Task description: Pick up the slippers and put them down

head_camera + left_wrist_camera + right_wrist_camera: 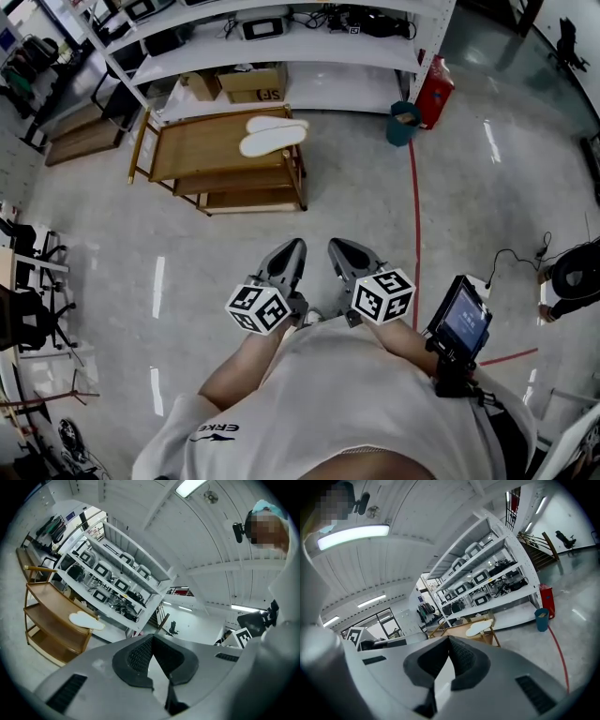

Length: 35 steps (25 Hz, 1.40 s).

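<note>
Two white slippers (272,139) lie side by side on the top shelf of a low wooden rack (192,148), well ahead of me across the floor. They also appear small in the left gripper view as the slippers (87,620) and in the right gripper view as the slippers (480,627). My left gripper (289,251) and right gripper (339,249) are held close to my body, side by side and pointing toward the rack. Both have their jaws shut with nothing between them, as seen at the left gripper (152,638) and the right gripper (449,638).
White shelving (281,47) with devices and cardboard boxes (251,84) stands behind the rack. A teal bin (404,124) and a red canister (435,91) sit to its right. A red line (415,216) runs along the floor. Black chairs (28,281) stand at the left.
</note>
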Available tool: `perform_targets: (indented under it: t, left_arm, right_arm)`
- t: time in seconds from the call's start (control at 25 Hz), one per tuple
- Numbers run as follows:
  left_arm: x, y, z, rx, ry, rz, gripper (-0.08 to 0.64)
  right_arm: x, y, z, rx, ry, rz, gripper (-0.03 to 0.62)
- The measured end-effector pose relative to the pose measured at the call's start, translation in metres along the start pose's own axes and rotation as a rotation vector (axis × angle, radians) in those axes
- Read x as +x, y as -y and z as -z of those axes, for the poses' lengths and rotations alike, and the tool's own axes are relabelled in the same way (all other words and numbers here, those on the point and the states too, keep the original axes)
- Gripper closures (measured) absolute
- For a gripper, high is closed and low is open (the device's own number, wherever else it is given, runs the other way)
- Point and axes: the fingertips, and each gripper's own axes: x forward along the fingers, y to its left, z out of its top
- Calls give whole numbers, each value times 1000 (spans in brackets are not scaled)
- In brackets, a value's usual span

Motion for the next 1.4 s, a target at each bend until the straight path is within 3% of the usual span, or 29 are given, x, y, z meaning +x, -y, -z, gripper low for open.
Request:
perform_targets:
  t: [0.28, 0.84, 1.16, 1.4]
  left_arm:
    - [44, -15, -3, -9, -6, -26, 557]
    - [197, -17, -25, -14, 12, -107, 557]
    - [229, -34, -19, -48, 3, -193, 557]
    - [232, -61, -36, -49, 14, -233, 557]
  right_arm:
    - [28, 34, -23, -12, -23, -25, 588]
    - [77, 153, -111, 0, -87, -102, 588]
    - [99, 189, -124, 20, -138, -144, 588]
    - [133, 194, -131, 28, -156, -156, 588]
